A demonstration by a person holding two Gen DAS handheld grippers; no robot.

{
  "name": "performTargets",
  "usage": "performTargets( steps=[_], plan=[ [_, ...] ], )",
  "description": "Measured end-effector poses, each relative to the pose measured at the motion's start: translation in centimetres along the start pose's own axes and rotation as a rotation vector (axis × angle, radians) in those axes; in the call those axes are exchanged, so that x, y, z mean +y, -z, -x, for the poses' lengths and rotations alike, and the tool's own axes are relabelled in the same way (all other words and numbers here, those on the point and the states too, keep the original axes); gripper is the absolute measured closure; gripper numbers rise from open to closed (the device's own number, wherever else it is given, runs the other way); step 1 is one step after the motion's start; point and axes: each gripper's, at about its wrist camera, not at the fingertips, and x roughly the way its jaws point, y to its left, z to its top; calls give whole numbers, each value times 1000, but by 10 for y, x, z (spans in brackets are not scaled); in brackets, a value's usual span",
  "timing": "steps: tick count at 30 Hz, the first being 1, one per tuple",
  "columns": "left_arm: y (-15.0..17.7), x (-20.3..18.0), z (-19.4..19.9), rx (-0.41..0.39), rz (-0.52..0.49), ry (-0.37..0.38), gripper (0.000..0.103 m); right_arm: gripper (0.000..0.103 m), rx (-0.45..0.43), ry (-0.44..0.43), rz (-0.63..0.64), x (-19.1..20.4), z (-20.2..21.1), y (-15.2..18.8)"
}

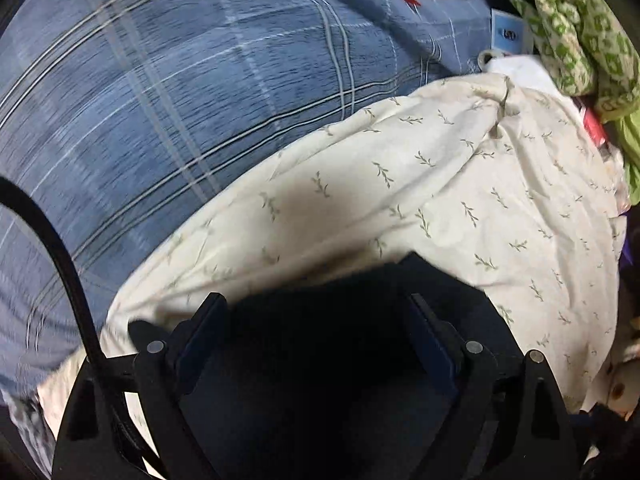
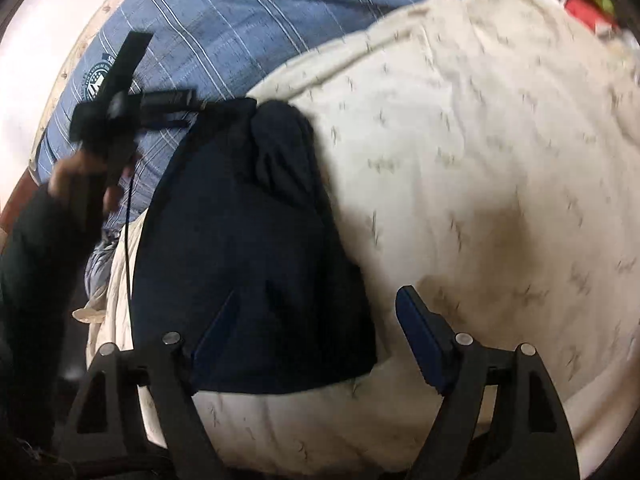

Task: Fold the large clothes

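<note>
A dark navy garment (image 2: 248,240) lies folded on a cream cloth with small leaf sprigs (image 2: 480,160). In the right wrist view my right gripper (image 2: 320,292) hangs open over the garment's near edge, its left finger above the navy cloth and its right finger above the cream. My left gripper (image 2: 188,108), held by a hand (image 2: 76,172), sits at the garment's far left corner. In the left wrist view the left gripper (image 1: 316,300) points steeply down with its jaws wide; the navy garment (image 1: 320,328) fills the gap between them, over the cream cloth (image 1: 440,184). The pads do not visibly press.
A blue plaid sheet (image 1: 160,100) covers the bed behind the cream cloth. Green patterned cloth (image 1: 580,32) and other bright items pile up at the far right. A black cable (image 1: 60,240) curves along the left. A dark sleeve (image 2: 32,260) fills the left edge.
</note>
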Motion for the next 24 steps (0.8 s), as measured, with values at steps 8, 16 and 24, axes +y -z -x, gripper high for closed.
performTargets(
  steps=[8,16,24],
  plan=[
    [-5,-24,-40,56,-50,19,86,67,-41,-59,-23,3,-2,5],
    [-11,-65,-39,8,-35,209,103,79,-107,-66,-21,4,23,-2],
    [12,-59,24,-152,55,-17,20,72,-117,-2,46,16,26,-8]
  ],
)
